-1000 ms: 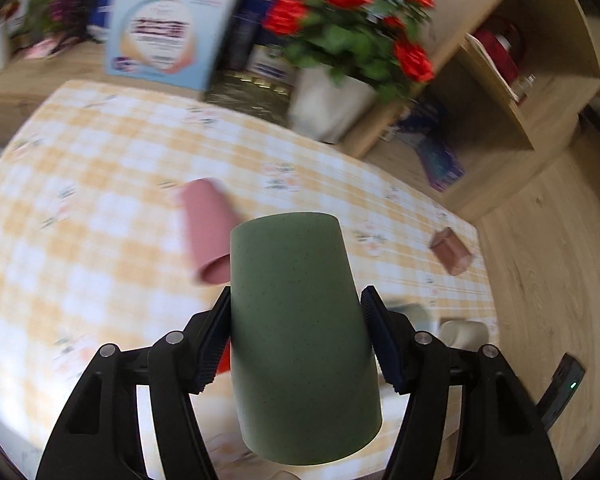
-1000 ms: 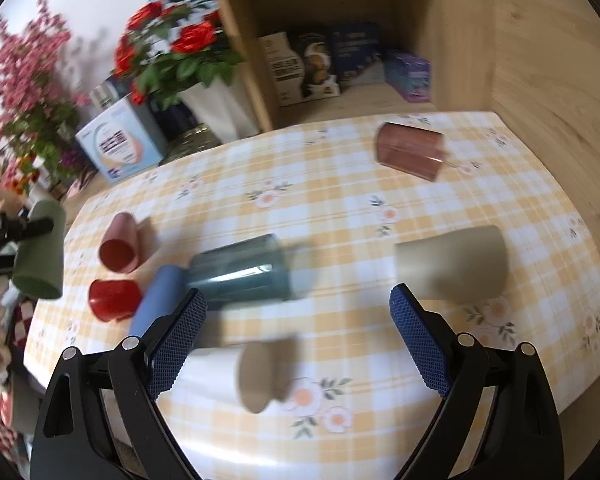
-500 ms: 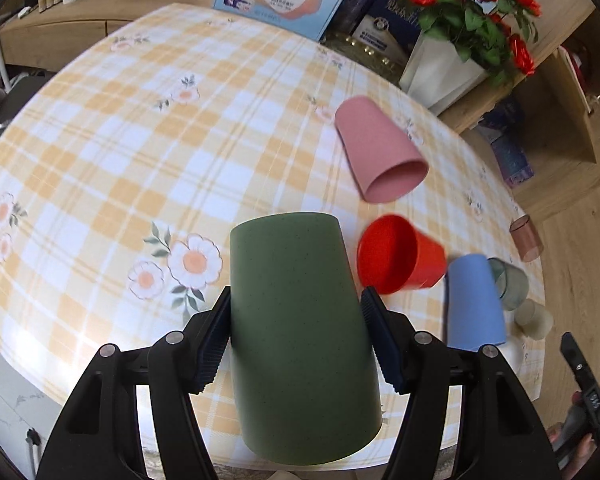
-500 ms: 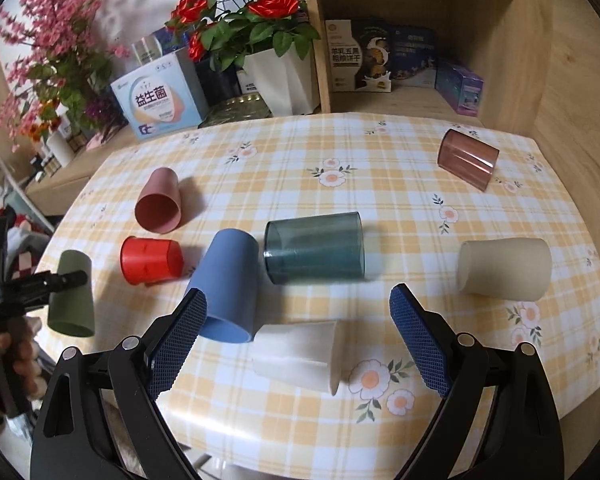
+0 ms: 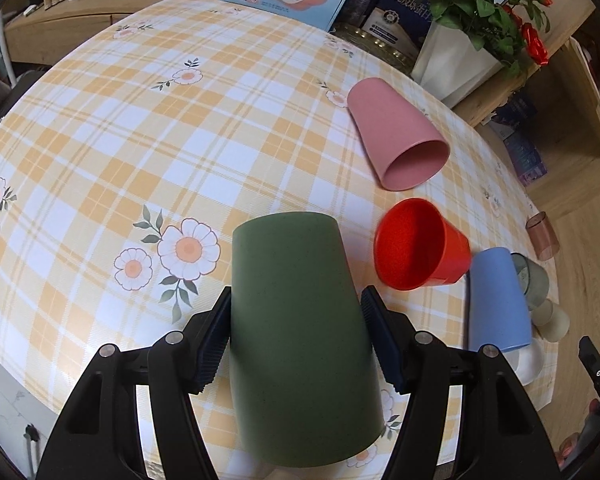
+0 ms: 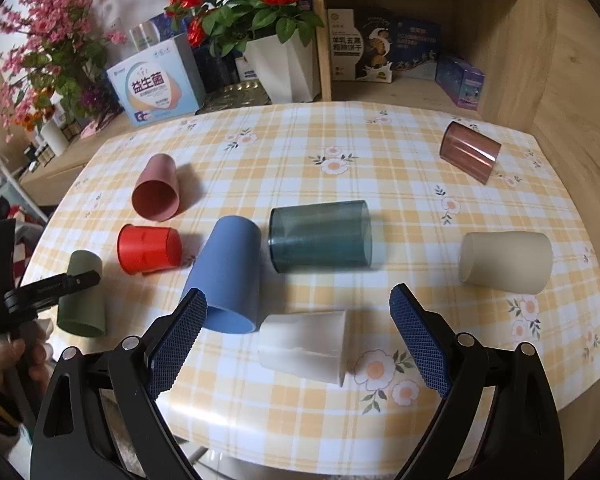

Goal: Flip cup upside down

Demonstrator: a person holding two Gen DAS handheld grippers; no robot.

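My left gripper (image 5: pixel 296 328) is shut on a green cup (image 5: pixel 296 320). The cup's closed base points away from the camera and its wide rim is toward me, over the table's near left corner. In the right wrist view the green cup (image 6: pixel 82 300) shows at the table's left edge, base up, held by the left gripper (image 6: pixel 76 280). My right gripper (image 6: pixel 298 332) is open and empty above a white cup (image 6: pixel 304 346) lying on its side near the front edge.
Lying on the checked tablecloth (image 6: pixel 380 160) are a pink cup (image 6: pixel 158 188), a red cup (image 6: pixel 150 250), a blue cup (image 6: pixel 230 276), a dark teal clear cup (image 6: pixel 320 236), a beige cup (image 6: pixel 504 262) and a brown clear cup (image 6: pixel 470 152). A flower pot (image 6: pixel 284 64) and boxes stand behind.
The left gripper has swung down over the table's left corner with the green cup. The right gripper has pulled back and steadied; the cups now sit lower in its view.
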